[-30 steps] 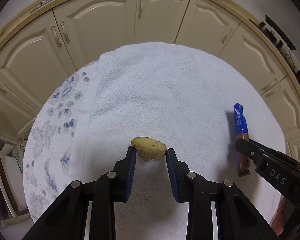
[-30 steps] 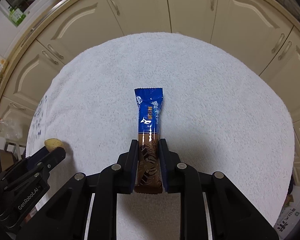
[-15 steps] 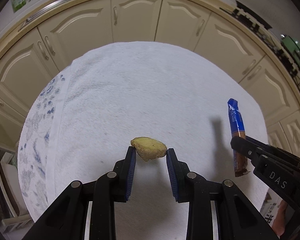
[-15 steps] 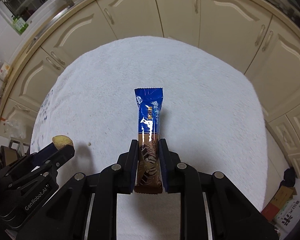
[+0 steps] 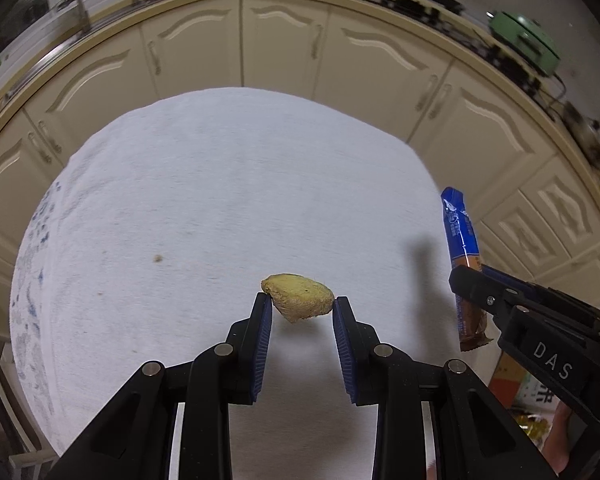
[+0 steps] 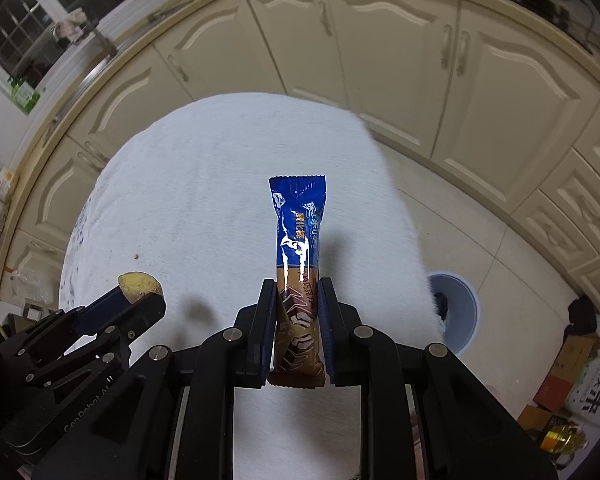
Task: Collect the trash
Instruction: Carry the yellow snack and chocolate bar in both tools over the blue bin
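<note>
The left gripper [image 5: 301, 306] is squeezed on a small yellow-brown scrap of food [image 5: 299, 297]. The scrap sits right at the tips, between the two blue pads [image 5: 262, 332], and it is up off the cloth. The jaws are only a little way apart, just as wide as the scrap.

The right gripper [image 6: 298, 292] is squeezed on a long snack wrapper [image 6: 299, 248]. The jaws are almost shut, with the brown end of the wrapper pinched between them. The blue end sticks straight out past the tips.

Each gripper shows up in the other's view. From the left one, the right gripper and its wrapper are off to the right side. From the right one, the left gripper and its scrap are off to the left side.

Under both grippers lies a white fluffy towel [image 5: 204, 184]. A tiny brown crumb [image 5: 156, 258] sits on it, ahead and to the left of the left gripper.

Past the right edge of the towel, low down on the floor, stands a round blue-grey bin [image 6: 460, 304].

Farther off, beyond the towel, is a row of cream cupboard doors [image 6: 400, 48].
</note>
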